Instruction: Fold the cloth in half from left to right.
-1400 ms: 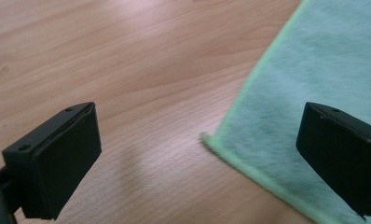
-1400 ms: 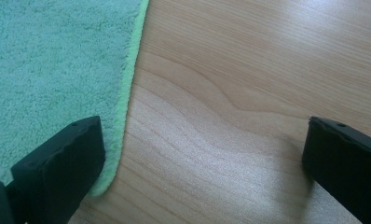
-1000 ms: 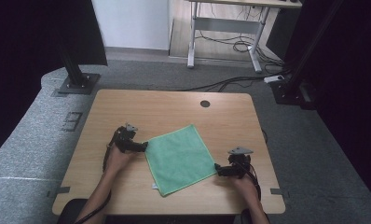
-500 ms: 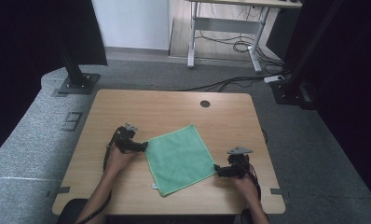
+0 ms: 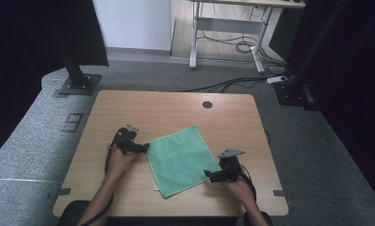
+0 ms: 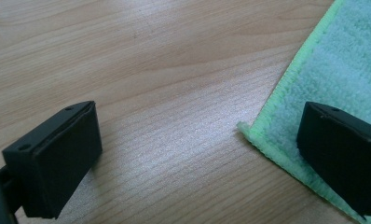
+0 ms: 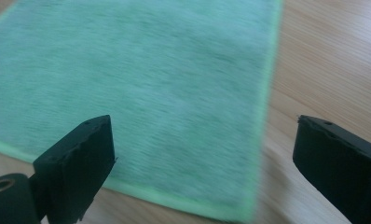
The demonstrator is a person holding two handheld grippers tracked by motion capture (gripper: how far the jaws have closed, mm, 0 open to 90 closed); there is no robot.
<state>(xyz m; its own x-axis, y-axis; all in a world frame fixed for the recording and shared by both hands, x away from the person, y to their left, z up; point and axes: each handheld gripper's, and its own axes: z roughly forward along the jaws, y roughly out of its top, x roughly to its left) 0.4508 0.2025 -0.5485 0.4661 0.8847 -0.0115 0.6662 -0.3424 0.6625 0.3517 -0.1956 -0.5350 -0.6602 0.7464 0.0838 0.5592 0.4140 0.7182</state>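
on the table [image 5: 176,106]: one green cloth [image 5: 181,159] (two grippers).

Lower left of the high view: the black hand-held left gripper [image 5: 142,148], a grey three-cornered plate on top, a dark cable looping back along the bare forearm. Lower right, the black hand-held right gripper [image 5: 211,175] carries the same grey plate and a black cable curling behind the hand. No sleeves on either forearm. In the left gripper view, two blocky matte-black jaws with small screw holes near their top edges. The right gripper view shows the same chunky black jaws, plus a brass-coloured ring at bottom left.
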